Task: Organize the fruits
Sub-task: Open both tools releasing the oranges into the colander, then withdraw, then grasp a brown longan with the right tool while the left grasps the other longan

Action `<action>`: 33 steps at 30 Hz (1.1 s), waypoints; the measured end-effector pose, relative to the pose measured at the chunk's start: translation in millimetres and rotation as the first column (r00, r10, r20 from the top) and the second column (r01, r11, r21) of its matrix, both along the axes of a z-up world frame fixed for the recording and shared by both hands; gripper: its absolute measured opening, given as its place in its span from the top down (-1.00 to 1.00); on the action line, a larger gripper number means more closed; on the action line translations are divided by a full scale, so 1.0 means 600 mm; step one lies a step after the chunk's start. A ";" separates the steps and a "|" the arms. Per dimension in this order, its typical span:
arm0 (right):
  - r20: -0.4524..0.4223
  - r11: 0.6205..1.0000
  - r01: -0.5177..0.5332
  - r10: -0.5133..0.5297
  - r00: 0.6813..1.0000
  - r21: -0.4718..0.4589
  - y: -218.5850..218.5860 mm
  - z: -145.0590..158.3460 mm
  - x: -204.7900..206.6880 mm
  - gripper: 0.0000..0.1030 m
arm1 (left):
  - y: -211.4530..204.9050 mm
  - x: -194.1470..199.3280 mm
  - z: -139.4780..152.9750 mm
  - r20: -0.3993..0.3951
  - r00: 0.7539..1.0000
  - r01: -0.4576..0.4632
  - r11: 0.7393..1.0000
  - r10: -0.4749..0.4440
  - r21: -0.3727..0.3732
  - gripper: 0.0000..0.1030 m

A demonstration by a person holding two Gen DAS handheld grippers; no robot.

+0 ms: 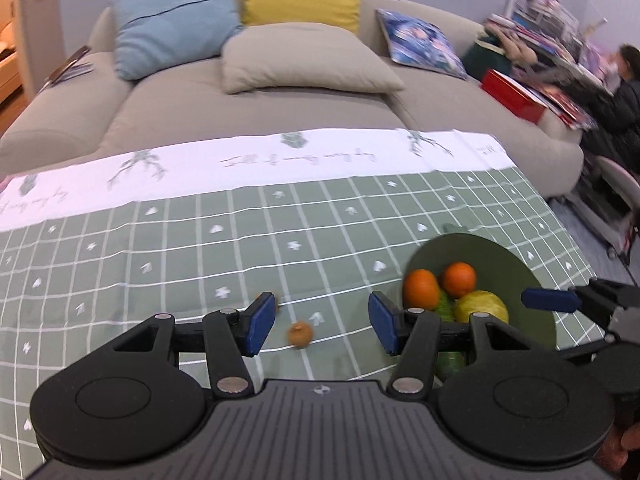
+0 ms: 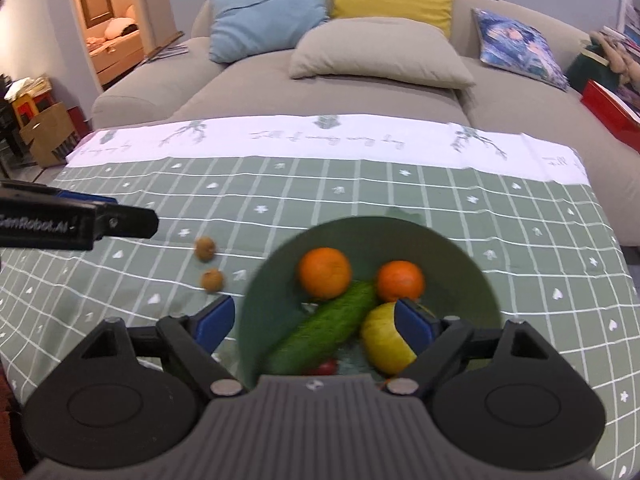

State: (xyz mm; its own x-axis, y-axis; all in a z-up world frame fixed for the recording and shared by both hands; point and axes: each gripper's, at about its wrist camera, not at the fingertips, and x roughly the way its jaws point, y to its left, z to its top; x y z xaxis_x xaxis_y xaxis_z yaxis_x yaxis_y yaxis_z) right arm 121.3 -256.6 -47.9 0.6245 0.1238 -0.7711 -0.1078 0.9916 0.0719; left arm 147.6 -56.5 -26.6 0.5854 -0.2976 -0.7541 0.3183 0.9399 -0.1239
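On the tabletop (image 2: 400,192), which wears a green grid-patterned cloth, a green plate (image 2: 460,264) holds two oranges (image 2: 324,272), a cucumber (image 2: 328,328), a yellow lemon-like fruit (image 2: 380,340) and something small and red (image 2: 326,367) at its near edge. Just left of the plate, two small brown fruits (image 2: 205,248) lie on the cloth, close together but apart. The right claw (image 2: 314,324) hangs above the plate's near side with its jaws spread wide and nothing between the pads. The left claw (image 1: 316,322) hovers over the cloth beside the plate, jaws about half apart and empty; one brown fruit (image 1: 300,334) shows in the gap below, and the other peeks out behind its left finger. Behind the tabletop stands a beige sofa (image 2: 360,92) with cushions.
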 end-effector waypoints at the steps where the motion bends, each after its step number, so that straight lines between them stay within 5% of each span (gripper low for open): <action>1: 0.002 1.000 -0.009 0.009 1.000 0.004 0.009 0.001 -0.001 -0.61 | 0.010 -0.001 0.000 0.002 1.000 -0.010 1.000 0.010 -0.004 -0.23; 16: 0.035 0.968 -0.244 0.247 0.968 -0.063 0.125 0.006 0.026 -0.53 | 0.075 -0.007 -0.038 -0.007 0.999 -0.034 0.999 0.034 0.032 -0.23; 33: -0.067 0.877 -0.449 0.445 0.893 -0.172 0.144 -0.036 0.135 -0.27 | 0.102 0.047 -0.077 -0.073 0.997 -0.001 0.999 -0.003 -0.049 -0.15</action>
